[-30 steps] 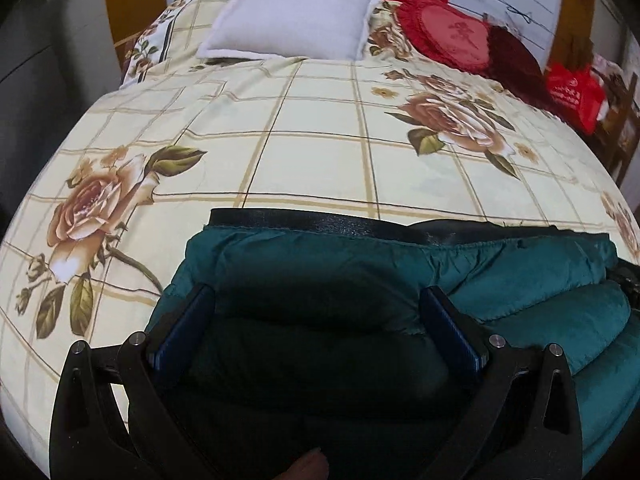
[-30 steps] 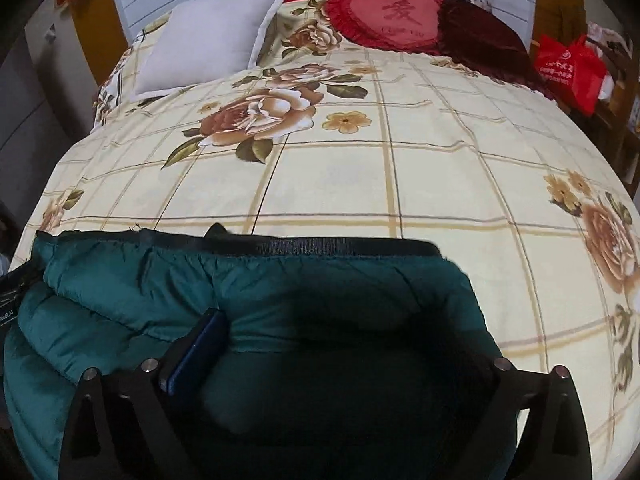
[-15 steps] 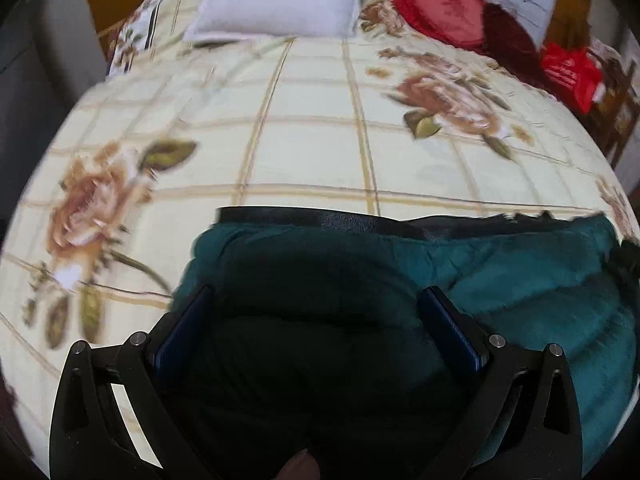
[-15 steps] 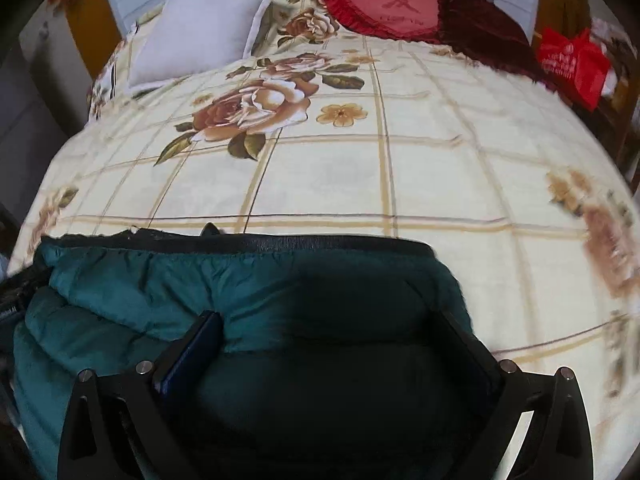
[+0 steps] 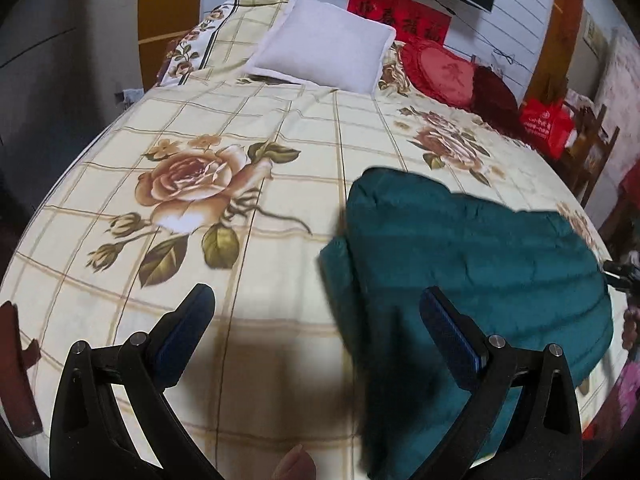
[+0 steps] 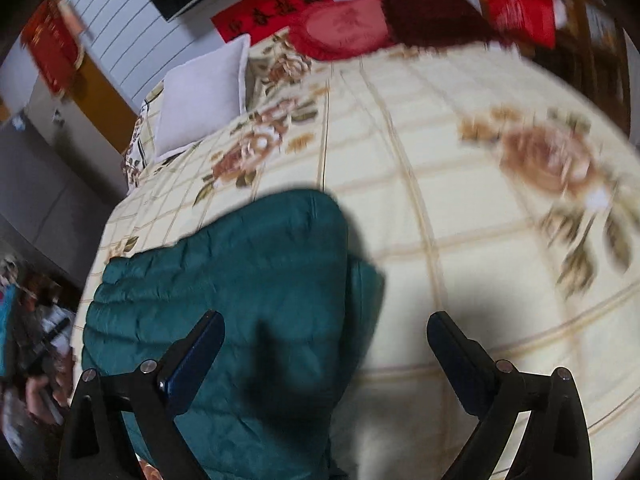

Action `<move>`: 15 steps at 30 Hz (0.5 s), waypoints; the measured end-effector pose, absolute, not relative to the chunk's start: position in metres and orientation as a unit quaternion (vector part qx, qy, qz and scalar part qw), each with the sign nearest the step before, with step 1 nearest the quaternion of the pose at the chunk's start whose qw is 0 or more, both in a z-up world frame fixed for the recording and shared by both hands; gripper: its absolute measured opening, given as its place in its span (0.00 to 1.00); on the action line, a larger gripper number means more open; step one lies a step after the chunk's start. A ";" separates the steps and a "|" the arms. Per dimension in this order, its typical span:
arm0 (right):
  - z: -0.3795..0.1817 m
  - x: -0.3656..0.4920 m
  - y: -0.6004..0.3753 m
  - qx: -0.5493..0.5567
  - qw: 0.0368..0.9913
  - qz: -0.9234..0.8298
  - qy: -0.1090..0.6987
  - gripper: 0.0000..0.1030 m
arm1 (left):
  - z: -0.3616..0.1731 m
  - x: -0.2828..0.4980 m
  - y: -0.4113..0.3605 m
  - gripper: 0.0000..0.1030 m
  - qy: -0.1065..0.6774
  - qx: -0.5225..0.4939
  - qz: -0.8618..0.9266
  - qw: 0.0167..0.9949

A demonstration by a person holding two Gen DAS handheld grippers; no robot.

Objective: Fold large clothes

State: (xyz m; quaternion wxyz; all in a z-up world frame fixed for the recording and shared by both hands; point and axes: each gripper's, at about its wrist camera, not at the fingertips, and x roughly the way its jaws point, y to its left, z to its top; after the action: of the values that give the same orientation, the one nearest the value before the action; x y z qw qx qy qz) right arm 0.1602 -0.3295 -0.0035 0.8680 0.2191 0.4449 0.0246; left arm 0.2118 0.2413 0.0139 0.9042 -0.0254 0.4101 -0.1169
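A dark green padded jacket [image 5: 472, 256] lies folded in a thick bundle on the floral bedspread [image 5: 248, 148]. In the left wrist view it sits right of centre, and my left gripper [image 5: 316, 312] hangs open above the bedspread with only its right finger over the jacket's left edge. In the right wrist view the jacket [image 6: 236, 280] fills the lower left. My right gripper [image 6: 326, 336] is open above its right edge, left finger over the fabric, right finger over the bedspread [image 6: 460, 208]. Neither gripper holds anything.
A white pillow [image 5: 324, 44], a red heart cushion [image 5: 438, 70] and a dark red cushion [image 5: 494, 96] lie at the head of the bed. A red bag [image 5: 546, 120] and wooden furniture stand beyond the right side. A fingertip [image 5: 294, 466] shows at the bottom edge.
Both grippers have lifted away from the jacket and swung apart, left one leftwards, right one rightwards. The jacket's black hem band no longer shows; a green quilted layer is now on top.
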 end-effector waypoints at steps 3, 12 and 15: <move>-0.031 0.164 -0.324 0.235 0.857 0.036 0.456 0.98 | 0.007 0.205 0.242 1.00 0.413 -0.038 -0.136 0.900; -0.050 0.171 -0.327 0.257 0.860 0.106 0.427 1.00 | -0.022 0.234 0.219 1.00 0.453 -0.085 -0.179 0.869; -0.050 0.173 -0.328 0.253 0.859 0.127 0.427 1.00 | -0.034 0.253 0.220 1.00 0.464 -0.108 -0.191 0.858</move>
State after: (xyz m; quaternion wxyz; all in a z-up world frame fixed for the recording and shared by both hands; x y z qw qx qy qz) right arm 0.1733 -0.3285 -0.0505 0.8590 0.2528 0.4266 0.1270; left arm 0.2533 0.2201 -0.0343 0.8584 -0.1082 0.4638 -0.1906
